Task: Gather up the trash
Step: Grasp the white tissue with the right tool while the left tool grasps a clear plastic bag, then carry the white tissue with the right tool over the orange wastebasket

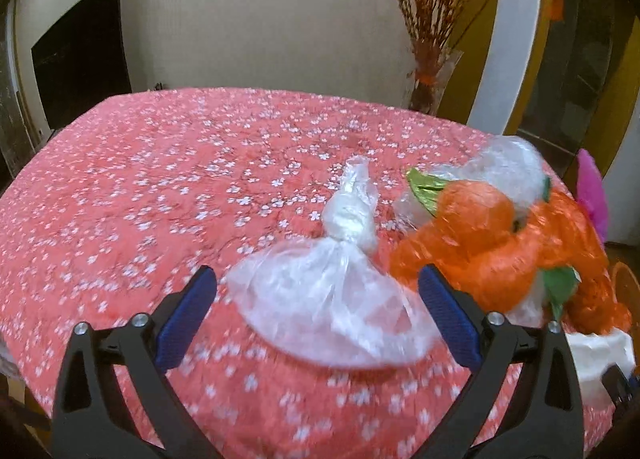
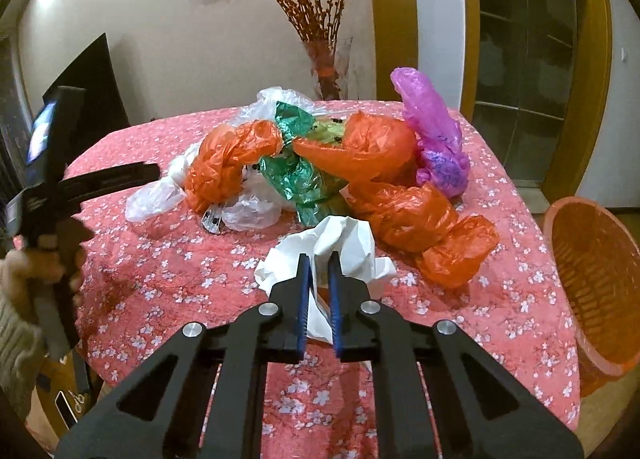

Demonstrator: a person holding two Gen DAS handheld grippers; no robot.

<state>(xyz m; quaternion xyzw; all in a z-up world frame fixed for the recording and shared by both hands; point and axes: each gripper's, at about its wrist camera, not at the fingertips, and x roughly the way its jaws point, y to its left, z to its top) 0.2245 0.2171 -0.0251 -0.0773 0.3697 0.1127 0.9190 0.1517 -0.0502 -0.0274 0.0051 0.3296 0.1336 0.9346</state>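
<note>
Bench [image 2: 168, 259] w/ pink floral cloth carries a heap of trash at its far-right part — orange bags [image 2: 404, 203], a green foil wrapper [image 2: 296, 175], a purple bag [image 2: 436, 131], clear bags. Orange basket [image 2: 592, 283] stands off the bench's right edge. Knotted clear bag [image 1: 332, 291] lies between the left hand-held gripper [image 1: 318, 291] fingers, jaws spread wide, not pressing it. Right hand-held gripper [image 2: 319, 259] is clenched on crumpled white paper [image 2: 344, 243] — near edge of heap.

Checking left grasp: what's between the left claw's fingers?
A knotted clear plastic bag lies on the tablecloth between the open left claw's fingers, pads not touching it; left wrist view shows it.
</note>
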